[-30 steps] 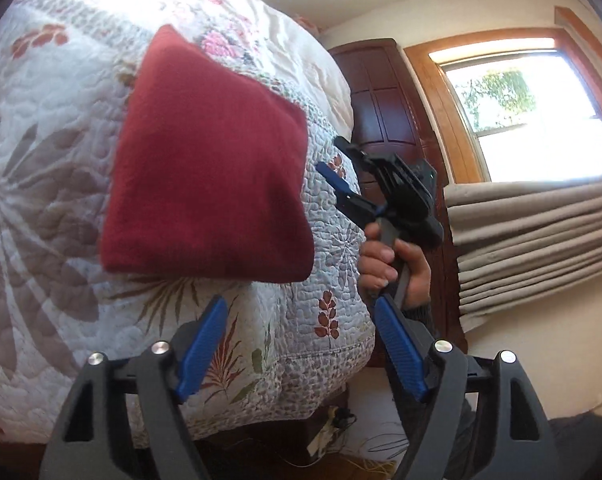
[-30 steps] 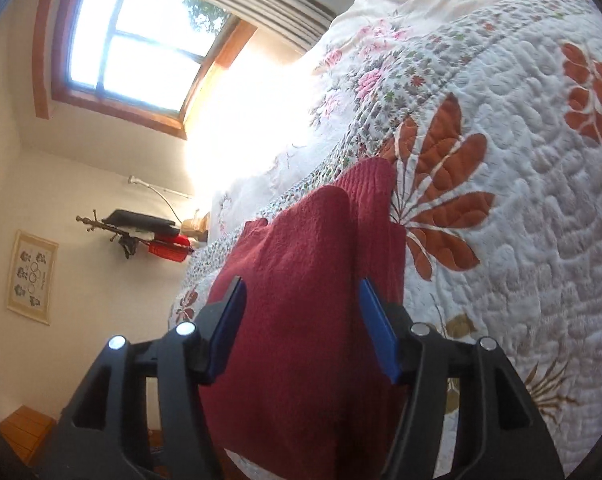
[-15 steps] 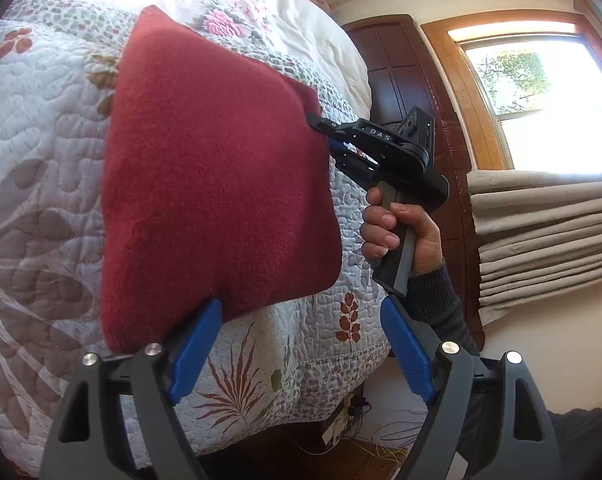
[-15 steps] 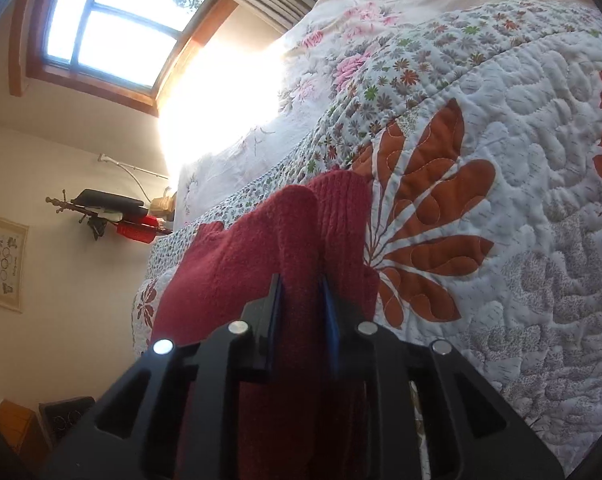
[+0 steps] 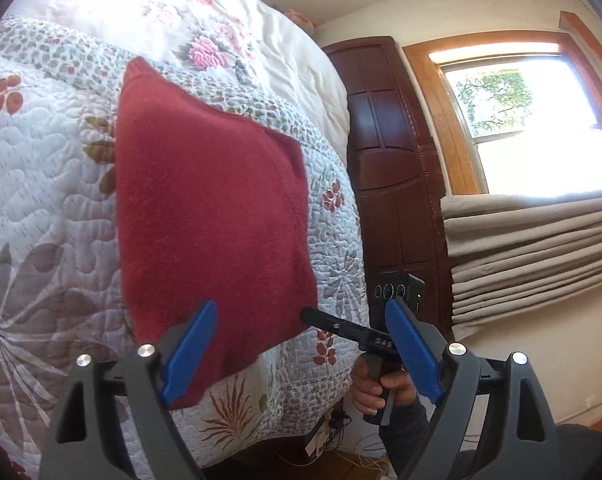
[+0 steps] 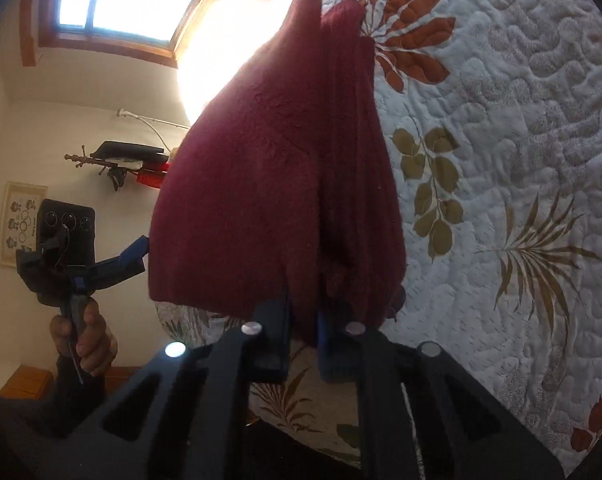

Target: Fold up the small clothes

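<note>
A folded dark red cloth [image 5: 205,220] lies on the quilted bed [image 5: 41,208], its near edge raised off the quilt. My right gripper [image 6: 303,334] is shut on that near edge, and the cloth [image 6: 285,160] rises in thick folds in front of its camera. The left wrist view shows the right gripper [image 5: 317,318] pinching the cloth's lower right corner, with a hand [image 5: 381,390] on its handle. My left gripper [image 5: 301,352] is open, its left blue pad [image 5: 189,354] against the cloth's lower corner. The right wrist view shows the left gripper [image 6: 135,256] open beside the cloth.
The floral quilt [image 6: 521,160] covers the bed, which drops off at its near edge. A dark wooden headboard [image 5: 393,184] and folded beige curtains [image 5: 541,248] under a window stand to the right. Cables [image 5: 341,432] lie on the floor below.
My right gripper shut on the cloth's edge and has drawn it up and toward the bed's near side. The left gripper stayed open and moved in to the cloth's lower corner.
</note>
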Motion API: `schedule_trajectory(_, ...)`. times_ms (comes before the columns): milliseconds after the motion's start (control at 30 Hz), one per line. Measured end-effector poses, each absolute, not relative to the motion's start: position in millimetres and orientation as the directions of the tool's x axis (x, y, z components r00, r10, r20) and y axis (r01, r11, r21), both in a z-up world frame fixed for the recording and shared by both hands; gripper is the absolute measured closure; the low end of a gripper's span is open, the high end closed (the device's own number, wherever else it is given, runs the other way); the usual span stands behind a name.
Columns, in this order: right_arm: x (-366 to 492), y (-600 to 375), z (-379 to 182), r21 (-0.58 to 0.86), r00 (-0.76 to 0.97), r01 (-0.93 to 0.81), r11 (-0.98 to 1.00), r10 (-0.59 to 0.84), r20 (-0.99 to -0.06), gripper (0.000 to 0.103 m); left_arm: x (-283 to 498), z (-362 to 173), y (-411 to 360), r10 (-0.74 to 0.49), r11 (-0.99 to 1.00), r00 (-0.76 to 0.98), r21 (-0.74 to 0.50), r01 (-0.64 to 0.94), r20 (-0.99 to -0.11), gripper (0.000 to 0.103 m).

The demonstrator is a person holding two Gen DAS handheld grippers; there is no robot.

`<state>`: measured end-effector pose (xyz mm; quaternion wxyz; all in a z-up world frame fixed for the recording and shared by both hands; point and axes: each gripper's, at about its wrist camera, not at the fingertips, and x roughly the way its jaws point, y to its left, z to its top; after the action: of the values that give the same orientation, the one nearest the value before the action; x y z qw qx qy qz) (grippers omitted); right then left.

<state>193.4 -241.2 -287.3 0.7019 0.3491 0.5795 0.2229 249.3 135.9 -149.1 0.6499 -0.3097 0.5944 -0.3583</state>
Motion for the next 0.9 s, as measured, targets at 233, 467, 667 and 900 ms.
schedule_trajectory(233,189.8,-249.9,-299.8,0.76,0.206,0.115,0.639,0.734,-0.648,0.095,243.4,-158.2,134.0,-0.847,0.531,0.011,-0.844,0.074,-0.531,0.017)
schedule_trajectory(467,184.6,-270.9,-241.4,0.746,0.347,0.052,0.664,0.688,-0.637,0.076,233.4,-170.6,106.3,-0.848,0.5,-0.123,-0.855,0.141,-0.516,0.016)
schedule_trajectory(667,213.6,-237.1,-253.4,0.768,0.271,-0.032,0.64,0.745,-0.609,0.073,234.5,-202.8,101.6,-0.817,0.546,-0.157,-0.831,0.101,-0.556,0.016)
schedule_trajectory(900,227.2,-295.4,-274.8,0.832,0.307,0.09,0.547,0.78,-0.546,0.034,221.9,-159.8,128.0,-0.813,0.554,-0.087,-0.811,0.188,-0.575,0.012)
